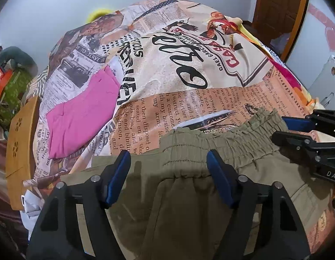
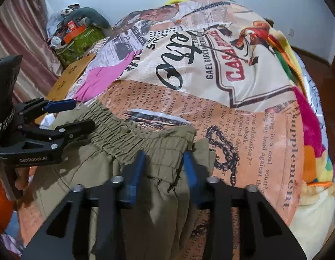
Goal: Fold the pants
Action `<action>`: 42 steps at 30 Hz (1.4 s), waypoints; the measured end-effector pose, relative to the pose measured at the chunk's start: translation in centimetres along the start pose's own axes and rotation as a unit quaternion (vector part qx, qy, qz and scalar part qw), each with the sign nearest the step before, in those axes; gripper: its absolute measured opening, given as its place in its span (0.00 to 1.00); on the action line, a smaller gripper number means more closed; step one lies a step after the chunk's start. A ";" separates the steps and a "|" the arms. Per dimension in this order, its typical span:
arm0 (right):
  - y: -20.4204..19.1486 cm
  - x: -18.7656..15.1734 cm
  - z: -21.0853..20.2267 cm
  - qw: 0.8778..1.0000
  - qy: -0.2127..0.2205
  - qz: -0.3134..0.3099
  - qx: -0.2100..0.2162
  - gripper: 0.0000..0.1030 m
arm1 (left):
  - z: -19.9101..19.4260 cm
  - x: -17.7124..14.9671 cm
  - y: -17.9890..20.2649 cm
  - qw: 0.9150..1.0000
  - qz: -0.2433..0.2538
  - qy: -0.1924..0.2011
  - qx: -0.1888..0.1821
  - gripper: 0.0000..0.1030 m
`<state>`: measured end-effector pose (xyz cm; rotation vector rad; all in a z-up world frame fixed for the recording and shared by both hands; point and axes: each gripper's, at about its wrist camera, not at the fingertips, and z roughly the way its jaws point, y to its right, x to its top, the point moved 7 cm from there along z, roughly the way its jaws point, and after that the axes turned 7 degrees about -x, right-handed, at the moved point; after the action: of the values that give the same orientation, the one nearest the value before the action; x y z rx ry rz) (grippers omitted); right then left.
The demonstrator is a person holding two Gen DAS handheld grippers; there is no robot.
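Olive-green pants (image 1: 189,184) lie on a bed covered by a newspaper-print blanket (image 1: 189,65), elastic waistband (image 1: 221,138) towards the far side. My left gripper (image 1: 168,162) is open just above the waistband's left part, its blue pads either side of the cloth. My right gripper (image 2: 164,158) is open over the waistband's right end (image 2: 167,143), pads straddling the gathered fabric. Each gripper shows in the other's view: the right one at the right edge of the left wrist view (image 1: 297,130), the left one at the left edge of the right wrist view (image 2: 81,114).
A folded pink garment (image 1: 81,112) lies on the blanket to the left of the pants. A wooden board (image 1: 20,143) stands at the bed's left edge. Clutter on a green-covered stand (image 2: 81,36) sits by the wall. A wooden door (image 1: 280,4) is at the far right.
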<state>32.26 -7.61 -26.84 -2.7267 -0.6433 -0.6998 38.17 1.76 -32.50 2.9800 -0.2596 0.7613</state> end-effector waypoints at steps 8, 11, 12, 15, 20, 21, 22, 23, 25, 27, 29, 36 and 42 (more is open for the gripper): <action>-0.1 0.2 0.4 0.998 -0.003 -0.036 -0.043 0.17 | 0.4 -0.1 -0.5 1.000 -0.016 -0.004 -0.014 0.72; -0.3 0.1 -0.1 0.998 -0.002 -0.041 -0.049 0.18 | 0.1 0.0 -0.3 1.000 -0.013 -0.005 -0.010 0.72; -0.3 0.2 -0.3 0.998 -0.002 -0.038 -0.049 0.19 | -0.2 0.1 -0.3 1.000 -0.014 -0.002 -0.006 0.71; -0.4 0.3 -1.4 0.998 0.003 -0.028 -0.048 0.20 | -1.4 0.2 -0.5 1.000 -0.020 0.011 0.005 0.68; -1.0 0.2 -3.7 0.999 0.017 -0.020 -0.046 0.37 | -4.5 0.2 -1.3 0.998 -0.028 0.046 0.022 0.68; -1.1 0.2 -4.3 0.998 0.024 -0.019 -0.048 0.40 | -5.0 0.1 -1.5 0.998 -0.029 0.051 0.024 0.68; -1.2 0.2 -4.9 0.998 0.031 -0.017 -0.048 0.47 | -5.7 0.0 -1.8 0.998 -0.032 0.057 0.026 0.68; -1.4 0.2 -5.4 0.998 0.037 -0.016 -0.048 0.50 | -6.2 0.0 -2.0 0.997 -0.034 0.059 0.029 0.68; -1.6 0.2 -6.3 0.998 0.048 -0.012 -0.046 0.56 | -7.3 -0.4 -2.7 0.996 -0.039 0.065 0.036 0.70; -1.8 0.2 -7.0 0.997 0.057 -0.005 -0.045 0.63 | -8.5 -0.8 -3.5 0.996 -0.048 0.070 0.040 0.82; -1.8 0.0 -7.6 0.997 0.064 0.003 -0.043 0.70 | -9.3 -1.2 -4.1 0.995 -0.053 0.075 0.044 0.93; -0.8 -1.8 -7.5 0.997 0.050 0.030 -0.042 0.78 | -10.1 -3.4 -7.7 0.993 -0.090 0.062 0.051 0.95; 0.4 -3.9 -6.2 0.996 0.015 0.082 -0.024 0.78 | -7.2 -7.1 -10.2 0.991 -0.129 0.004 0.038 0.95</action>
<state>26.90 -11.44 -23.61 -2.7677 -0.3963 -0.7235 30.43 13.52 -29.74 2.9953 0.1571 0.7684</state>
